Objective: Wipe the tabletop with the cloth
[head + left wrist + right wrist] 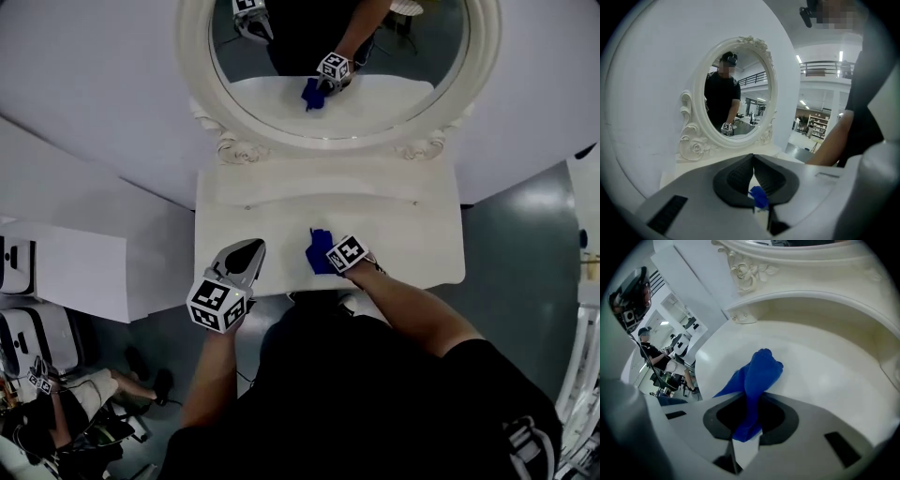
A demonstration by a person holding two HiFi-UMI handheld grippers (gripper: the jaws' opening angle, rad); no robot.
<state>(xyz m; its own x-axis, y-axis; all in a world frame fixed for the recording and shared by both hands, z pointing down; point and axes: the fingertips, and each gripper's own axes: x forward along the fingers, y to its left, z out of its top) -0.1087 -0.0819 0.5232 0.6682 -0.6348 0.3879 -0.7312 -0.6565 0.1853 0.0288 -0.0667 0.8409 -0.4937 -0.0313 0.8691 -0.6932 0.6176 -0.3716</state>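
Note:
A blue cloth (320,251) rests on the white tabletop (412,234) near its front edge, bunched up. My right gripper (330,260) is shut on the blue cloth (757,380), which sticks out past the jaws onto the tabletop (825,376). My left gripper (247,253) hangs over the table's front left part, jaws shut with nothing between them. In the left gripper view the left gripper (753,161) points at the mirror, and a bit of the cloth (759,197) shows below the jaws.
An oval mirror (337,56) in an ornate white frame stands at the table's back and reflects the cloth and gripper. A curved raised ledge (328,187) runs along the table's rear. A seated person (56,412) is at lower left on the floor level.

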